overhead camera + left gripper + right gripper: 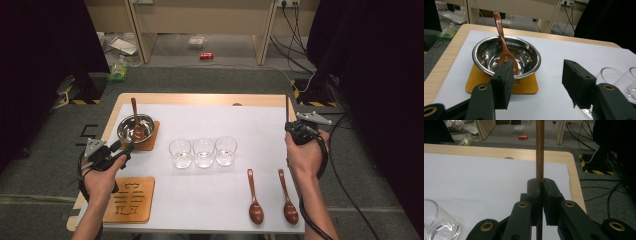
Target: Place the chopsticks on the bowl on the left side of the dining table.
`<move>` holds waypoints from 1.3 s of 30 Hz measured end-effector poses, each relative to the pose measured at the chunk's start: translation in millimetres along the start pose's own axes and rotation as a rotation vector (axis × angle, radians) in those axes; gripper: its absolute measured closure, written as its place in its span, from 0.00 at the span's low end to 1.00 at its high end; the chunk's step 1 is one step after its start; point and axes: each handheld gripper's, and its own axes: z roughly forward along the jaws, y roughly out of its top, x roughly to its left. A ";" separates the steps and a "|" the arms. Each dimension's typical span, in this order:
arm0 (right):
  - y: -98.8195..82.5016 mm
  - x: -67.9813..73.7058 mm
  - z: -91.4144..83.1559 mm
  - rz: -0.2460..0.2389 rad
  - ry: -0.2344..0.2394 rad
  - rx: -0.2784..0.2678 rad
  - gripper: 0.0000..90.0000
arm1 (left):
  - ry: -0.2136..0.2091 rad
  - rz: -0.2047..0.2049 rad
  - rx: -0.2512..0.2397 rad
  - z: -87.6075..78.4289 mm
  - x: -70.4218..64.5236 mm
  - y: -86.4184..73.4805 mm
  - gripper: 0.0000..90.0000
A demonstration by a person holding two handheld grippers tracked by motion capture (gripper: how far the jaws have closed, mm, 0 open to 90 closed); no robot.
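A steel bowl stands on a wooden coaster at the table's left. A brown spoon leans in it, its handle pointing away. My left gripper hovers just in front of the bowl, open, with nothing between its jaws. At the table's right edge my right gripper is shut on a thin brown stick, which stands upright above the jaws.
Three clear glasses stand in a row mid-table; the nearest ones show in the gripper views. Two brown spoons lie at the front right. A second coaster lies at the front left.
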 end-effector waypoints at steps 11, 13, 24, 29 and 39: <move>3.6 5.9 6.8 0.003 0.006 -0.039 0.94 | -0.001 0.001 -0.002 -0.4 -0.6 0.4 0.47; 4.6 6.6 7.7 0.004 0.008 -0.050 0.94 | 0.000 0.001 -0.002 -0.4 -0.5 0.5 0.47; 10.0 13.9 11.9 0.013 0.027 -0.099 0.94 | 0.000 0.002 -0.003 -0.8 -0.6 0.7 0.47; 11.6 17.5 15.0 0.019 0.031 -0.117 0.94 | 0.001 0.001 -0.004 -0.9 0.3 0.8 0.47; 15.5 27.2 21.3 0.016 0.048 -0.140 0.94 | 0.003 0.000 -0.007 -1.5 1.4 1.5 0.47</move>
